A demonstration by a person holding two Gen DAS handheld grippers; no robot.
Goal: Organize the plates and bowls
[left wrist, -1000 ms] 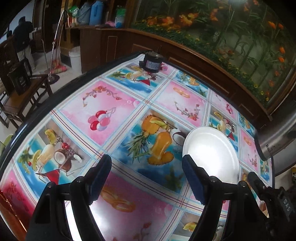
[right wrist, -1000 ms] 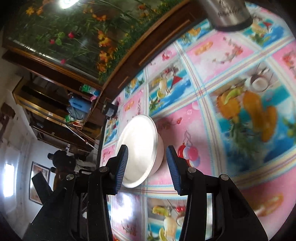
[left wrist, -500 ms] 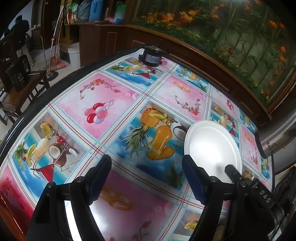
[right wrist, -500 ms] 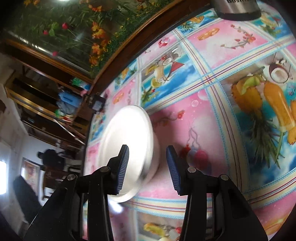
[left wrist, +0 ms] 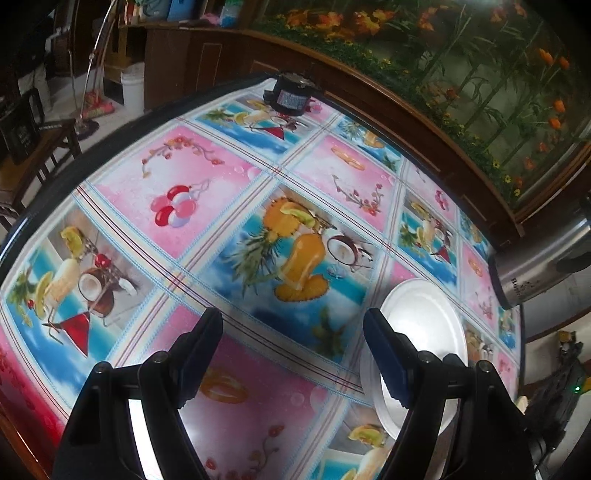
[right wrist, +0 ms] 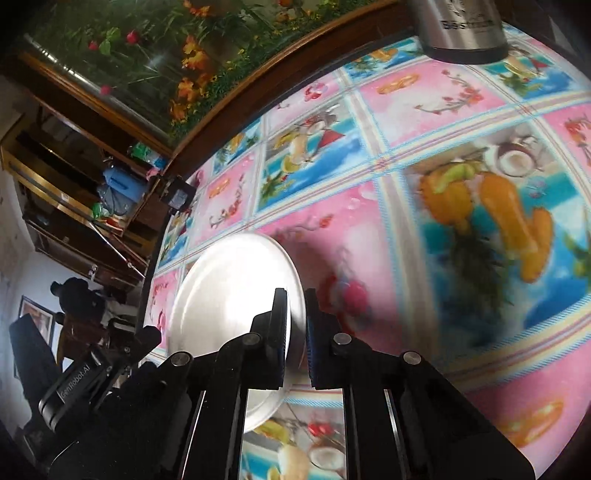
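A white plate (right wrist: pixel 229 295) lies on the round table with the bright fruit-print cloth (right wrist: pixel 424 192). My right gripper (right wrist: pixel 295 299) is shut on the plate's near right rim, one pad above the rim and one outside it. In the left wrist view the same plate (left wrist: pixel 424 325) sits at the lower right, partly behind the right finger (left wrist: pixel 384 354). My left gripper (left wrist: pixel 291 317) hangs open over the cloth to the left of the plate, with nothing between its pads.
A steel kettle (left wrist: pixel 532 266) stands at the table's right edge, also the kettle (right wrist: pixel 461 29) at the top. A small black jar (left wrist: pixel 291 96) sits at the far rim. Behind are a wooden cabinet (left wrist: pixel 369 81) with flowers and a chair (left wrist: pixel 33 155).
The right jaws have closed from well apart onto the plate's rim. In the left view the plate has slid toward the lower right as that gripper tilted slightly.
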